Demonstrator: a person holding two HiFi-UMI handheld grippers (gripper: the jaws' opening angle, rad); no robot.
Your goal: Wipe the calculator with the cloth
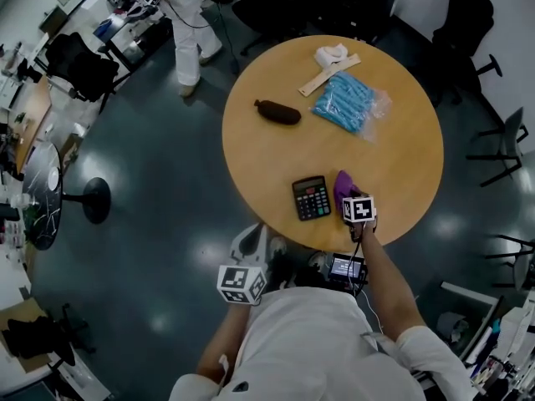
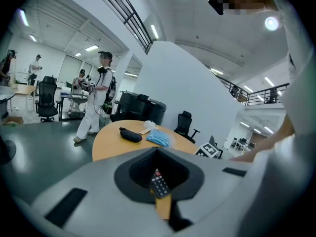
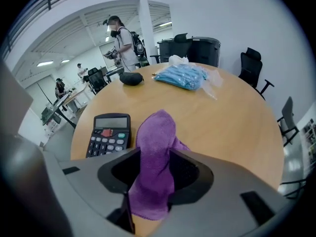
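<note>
On the near part of the round wooden table (image 1: 401, 149) lies a black calculator (image 1: 311, 197), face up. Just to its right sits a bunched purple cloth (image 1: 342, 185). My right gripper (image 1: 349, 195) points steeply down over the cloth. In the right gripper view the cloth (image 3: 155, 157) stands in a fold between the jaws of the right gripper (image 3: 157, 184). They stand apart from the cloth, open, and the calculator (image 3: 109, 135) lies to the left. My left gripper (image 1: 247, 266) hangs off the table's near edge, shut and empty. Its own view, past the left gripper (image 2: 157, 174), catches a sliver of the calculator (image 2: 160, 185).
At the table's far side lie a black pouch (image 1: 277, 112), a clear bag of blue items (image 1: 347, 100), a pale wooden strip (image 1: 328, 75) and a white bundle (image 1: 331, 53). A person in white (image 1: 185, 23) stands beyond the table. Black office chairs (image 1: 468, 15) ring the area.
</note>
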